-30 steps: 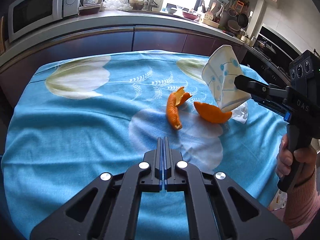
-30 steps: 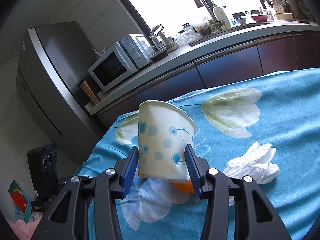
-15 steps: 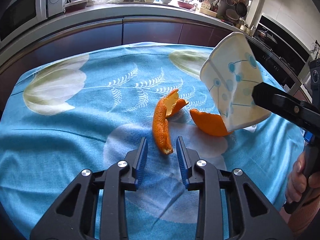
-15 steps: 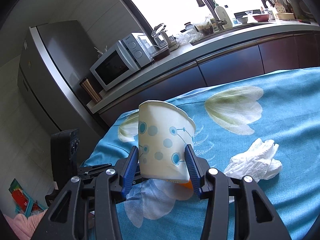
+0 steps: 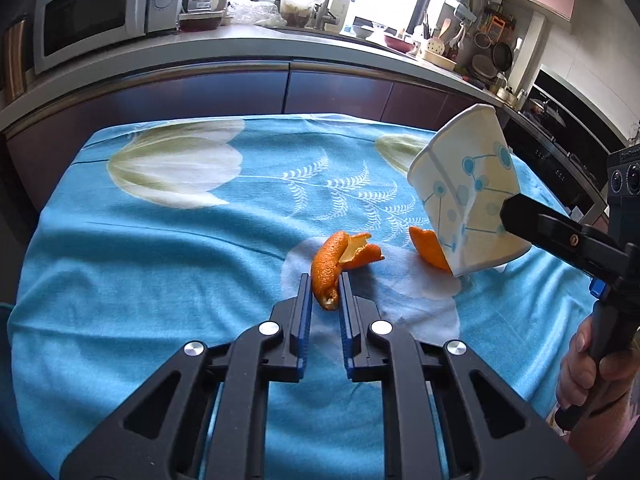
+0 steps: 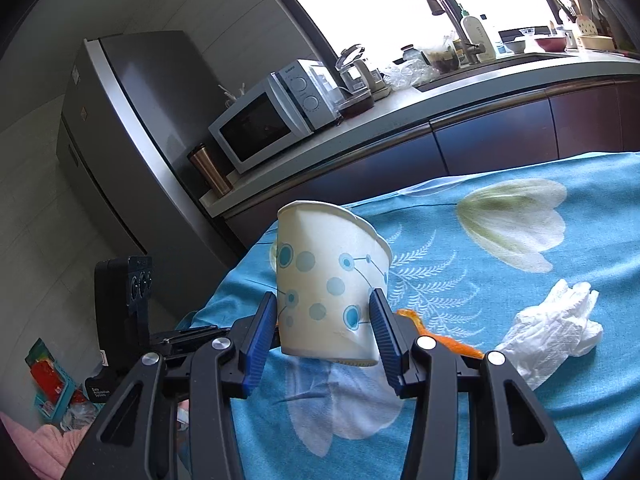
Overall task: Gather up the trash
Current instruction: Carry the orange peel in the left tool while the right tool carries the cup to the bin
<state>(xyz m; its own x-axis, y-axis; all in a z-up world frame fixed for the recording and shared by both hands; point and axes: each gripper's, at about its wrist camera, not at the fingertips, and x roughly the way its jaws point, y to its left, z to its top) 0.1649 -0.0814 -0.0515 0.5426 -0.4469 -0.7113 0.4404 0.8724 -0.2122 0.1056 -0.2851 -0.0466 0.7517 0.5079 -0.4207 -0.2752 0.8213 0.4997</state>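
A long curled orange peel [image 5: 328,268] lies on the blue flowered tablecloth [image 5: 160,280]. My left gripper [image 5: 325,292] has its jaws closing around the peel's near end, and both pads touch it. A second peel piece [image 5: 430,246] lies to the right, partly behind a white paper cup [image 5: 468,204] with blue dots. My right gripper [image 6: 324,320] is shut on that cup [image 6: 328,284] and holds it tilted above the cloth. A crumpled white tissue [image 6: 552,328] rests on the cloth to the right of the cup.
A kitchen counter with a microwave [image 5: 92,12], sink and utensils runs behind the table. A grey fridge [image 6: 132,152] stands at the left in the right wrist view. A person's hand [image 5: 592,364] grips the right tool's handle. The cloth drapes over the table edges.
My left gripper opened, moved forward to the long peel and now closes on its near end. The right gripper with the cup shifted slightly right in the left wrist view.
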